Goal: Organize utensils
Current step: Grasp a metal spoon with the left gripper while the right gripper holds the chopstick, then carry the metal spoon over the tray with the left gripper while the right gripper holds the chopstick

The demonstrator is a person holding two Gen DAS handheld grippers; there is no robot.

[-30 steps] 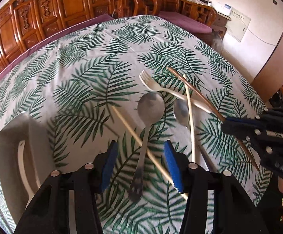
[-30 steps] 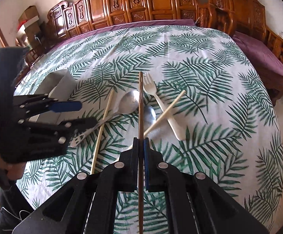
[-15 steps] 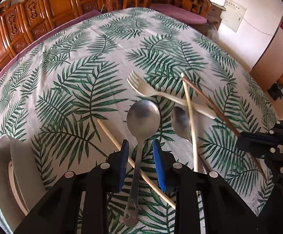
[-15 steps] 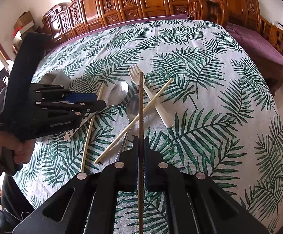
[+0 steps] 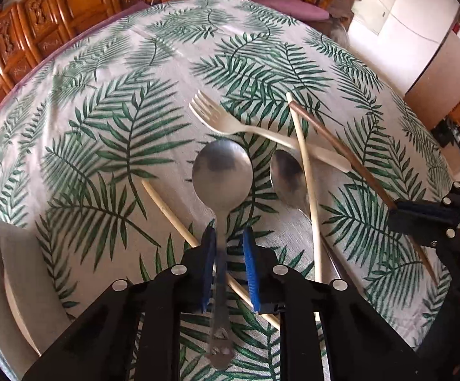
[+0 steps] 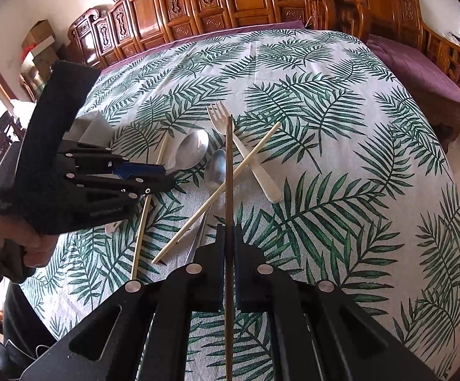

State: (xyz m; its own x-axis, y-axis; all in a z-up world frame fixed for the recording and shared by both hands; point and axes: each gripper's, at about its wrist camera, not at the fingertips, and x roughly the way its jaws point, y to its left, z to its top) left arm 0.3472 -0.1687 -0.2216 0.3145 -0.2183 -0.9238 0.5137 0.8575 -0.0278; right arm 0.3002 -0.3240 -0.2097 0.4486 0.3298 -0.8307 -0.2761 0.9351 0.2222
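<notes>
My left gripper (image 5: 228, 238) straddles the handle of a large metal spoon (image 5: 222, 174) lying on the leaf-print tablecloth; the blue pads stand close on either side with a small gap on the right. My right gripper (image 6: 228, 231) is shut on a dark brown chopstick (image 6: 229, 171), held above the pile. A smaller metal spoon (image 5: 285, 171), a cream plastic fork (image 5: 217, 117) and two pale chopsticks (image 5: 306, 171) (image 5: 166, 209) lie crossed beside them. The left gripper also shows in the right wrist view (image 6: 154, 174).
A grey utensil holder (image 5: 14, 254) stands at the table's left edge, also in the right wrist view (image 6: 95, 125). Carved wooden chairs (image 6: 230, 3) ring the round table (image 6: 372, 120). A purple-cushioned bench (image 6: 420, 63) is at right.
My left gripper has moved forward over the large spoon's handle and narrowed from wide open to nearly closed around it. My right gripper has lifted and drawn back with the brown chopstick.
</notes>
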